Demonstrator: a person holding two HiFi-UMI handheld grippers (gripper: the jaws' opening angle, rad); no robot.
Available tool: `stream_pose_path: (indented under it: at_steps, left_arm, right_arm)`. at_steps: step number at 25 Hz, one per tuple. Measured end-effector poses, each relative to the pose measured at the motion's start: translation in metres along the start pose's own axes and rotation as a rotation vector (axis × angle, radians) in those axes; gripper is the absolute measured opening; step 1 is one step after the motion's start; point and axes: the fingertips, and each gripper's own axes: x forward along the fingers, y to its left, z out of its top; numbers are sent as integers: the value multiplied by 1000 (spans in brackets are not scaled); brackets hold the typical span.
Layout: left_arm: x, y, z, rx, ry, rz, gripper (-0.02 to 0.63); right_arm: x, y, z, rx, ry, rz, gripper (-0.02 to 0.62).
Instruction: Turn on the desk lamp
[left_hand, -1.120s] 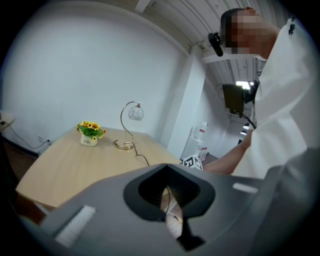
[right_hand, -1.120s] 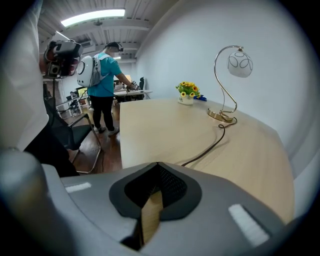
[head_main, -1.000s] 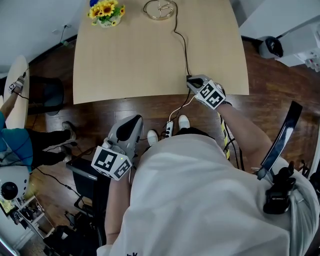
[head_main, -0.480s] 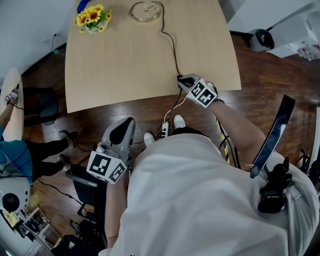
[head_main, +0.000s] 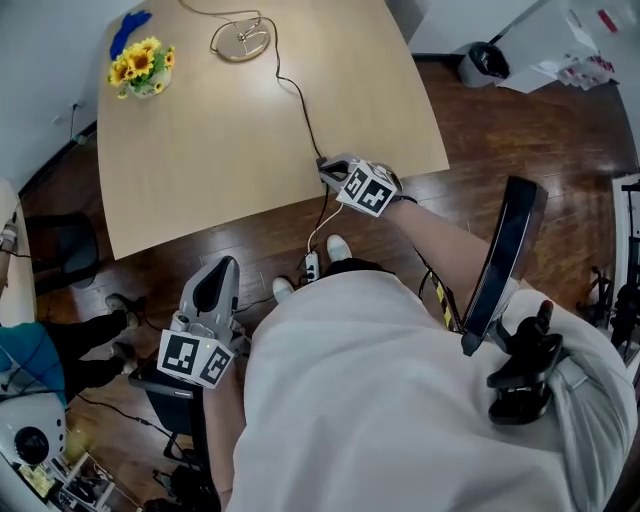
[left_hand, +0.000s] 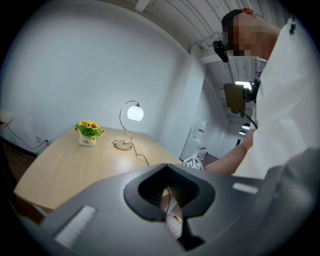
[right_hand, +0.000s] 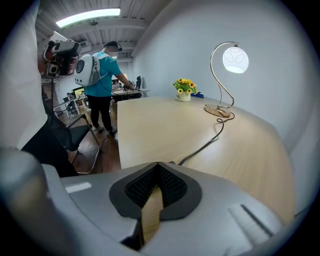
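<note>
The desk lamp (right_hand: 228, 75) stands at the far end of the wooden table (head_main: 210, 160), and its round globe (left_hand: 135, 113) glows. Only its base (head_main: 240, 41) shows in the head view. Its black cord (head_main: 296, 105) runs across the table to the near edge. There my right gripper (head_main: 326, 166) rests with its jaws shut, and the cord (right_hand: 202, 145) ends right at its tips (right_hand: 157, 164); nothing shows between the jaws. My left gripper (head_main: 222, 266) hangs shut below the table edge, over the floor, and points toward the table (left_hand: 167, 166).
A small pot of sunflowers (head_main: 139, 66) stands at the table's far left corner. On the wood floor by my feet lies a white power strip (head_main: 311, 266). A black chair back (head_main: 500, 260) rises at my right. A person in blue (right_hand: 102, 80) stands beyond the table.
The head view has swung, so the table now sits further left and tilted. My right gripper stays at the cord by the table's near edge. The left gripper hangs slightly lower.
</note>
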Motion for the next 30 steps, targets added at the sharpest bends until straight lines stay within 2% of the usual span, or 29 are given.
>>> stream_pose_path:
  at_steps: [7, 16, 24, 30]
  left_arm:
    - [0, 1, 4, 5, -3, 3, 18]
    - [-10, 9, 4, -3, -10, 8, 18]
    - [-42, 19, 5, 6, -40, -58, 18]
    - [-66, 19, 1, 28, -45, -139, 18]
  right_arm:
    - [-2, -9, 1, -26, 22, -9, 3]
    - [-13, -23, 7, 24, -55, -55, 3]
    - [-54, 10, 42, 102, -116, -142, 3]
    - [-85, 60, 65, 155, -163, -195, 3]
